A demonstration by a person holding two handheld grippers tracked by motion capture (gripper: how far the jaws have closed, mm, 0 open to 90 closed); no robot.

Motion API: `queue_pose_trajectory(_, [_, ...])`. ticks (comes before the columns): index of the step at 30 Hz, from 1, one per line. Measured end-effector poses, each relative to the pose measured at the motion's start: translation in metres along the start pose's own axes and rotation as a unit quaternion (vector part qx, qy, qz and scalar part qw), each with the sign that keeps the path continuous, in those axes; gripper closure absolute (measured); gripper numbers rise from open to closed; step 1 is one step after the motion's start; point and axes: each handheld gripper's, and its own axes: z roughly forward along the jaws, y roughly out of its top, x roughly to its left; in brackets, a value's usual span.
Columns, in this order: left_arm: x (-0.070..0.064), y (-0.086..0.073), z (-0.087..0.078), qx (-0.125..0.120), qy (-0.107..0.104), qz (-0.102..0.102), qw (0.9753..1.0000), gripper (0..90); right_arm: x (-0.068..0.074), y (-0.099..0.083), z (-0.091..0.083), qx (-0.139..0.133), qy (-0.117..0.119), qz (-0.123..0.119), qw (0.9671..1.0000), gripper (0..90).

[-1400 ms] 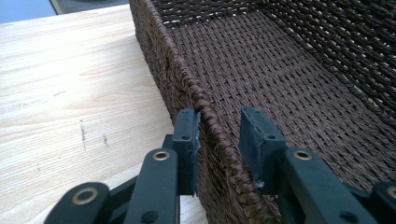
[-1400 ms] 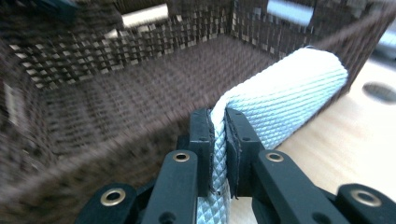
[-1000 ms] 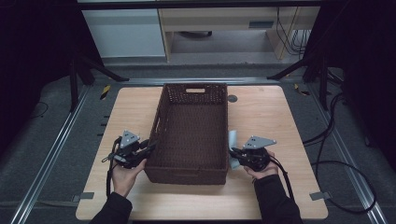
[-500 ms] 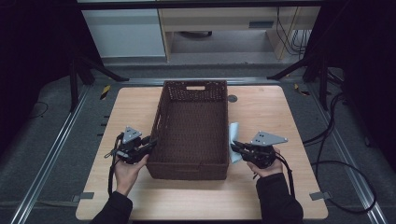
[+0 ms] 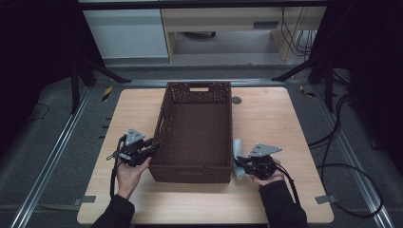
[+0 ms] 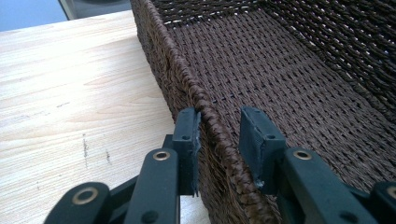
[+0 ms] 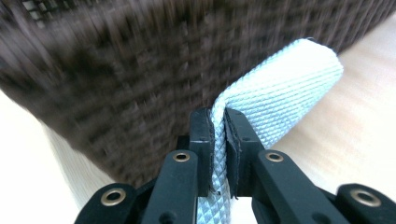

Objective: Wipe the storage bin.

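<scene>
A dark brown wicker basket (image 5: pixel 164 114) stands in the middle of the wooden table (image 5: pixel 271 123) with nothing inside it. My left gripper (image 5: pixel 153 146) is at its near left corner. In the left gripper view the jaws (image 6: pixel 218 130) straddle the basket's rim (image 6: pixel 187 79), one outside and one inside, with a gap left on the inner side. My right gripper (image 5: pixel 240 164) is beside the basket's near right corner, shut on a folded pale blue cloth (image 5: pixel 236 148). In the right gripper view the cloth (image 7: pixel 280 88) stands up between the jaws (image 7: pixel 218 126) against the blurred basket wall (image 7: pixel 116 70).
A small dark round grommet (image 5: pixel 236 100) sits in the tabletop behind the basket's right side. Bare wood lies left and right of the basket. Metal rails and black cables (image 5: pixel 342 161) run along the floor around the table.
The right gripper with the cloth has dropped slightly and come nearer the person; the left gripper has edged onto the basket's rim. The basket has barely shifted.
</scene>
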Motion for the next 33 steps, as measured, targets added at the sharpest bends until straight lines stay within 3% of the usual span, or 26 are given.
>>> queue_pose_trajectory(3, [0.000, 0.000, 0.000, 0.000, 0.001, -0.001, 1.0000, 67.3, 0.001, -0.005, 0.006, 0.019, 0.003, -0.001, 0.9998, 82.8])
queue_pose_trajectory(6, [0.000, 0.000, 0.000, 0.000, 0.000, 0.000, 1.0000, 67.4, 0.002, -0.002, 0.003, 0.010, 0.005, -0.001, 0.9999, 82.7])
queue_pose_trajectory(10, [0.000, 0.000, 0.000, 0.001, -0.001, -0.001, 1.0000, 67.3, 0.005, 0.010, -0.015, -0.042, 0.008, -0.005, 0.9991, 82.7])
queue_pose_trajectory(13, [0.000, 0.000, 0.000, 0.001, -0.002, -0.002, 1.0000, 67.3, 0.007, 0.021, -0.032, -0.093, 0.012, -0.007, 0.9956, 82.7])
queue_pose_trajectory(15, [0.001, 0.000, 0.000, 0.001, -0.003, -0.002, 1.0000, 67.2, 0.010, 0.026, -0.039, -0.107, 0.013, -0.017, 0.9941, 82.7])
queue_pose_trajectory(19, [0.001, 0.000, 0.000, 0.002, -0.003, -0.003, 1.0000, 67.2, 0.015, 0.024, -0.037, -0.095, 0.016, -0.023, 0.9951, 82.8])
queue_pose_trajectory(24, [0.001, 0.000, 0.000, 0.003, -0.004, -0.004, 1.0000, 67.1, 0.013, 0.008, -0.029, -0.057, 0.015, -0.010, 0.9982, 82.8])
queue_pose_trajectory(33, [0.001, 0.000, 0.000, 0.003, -0.005, -0.005, 1.0000, 66.8, 0.016, -0.016, -0.008, 0.015, 0.018, 0.002, 0.9997, 82.7])
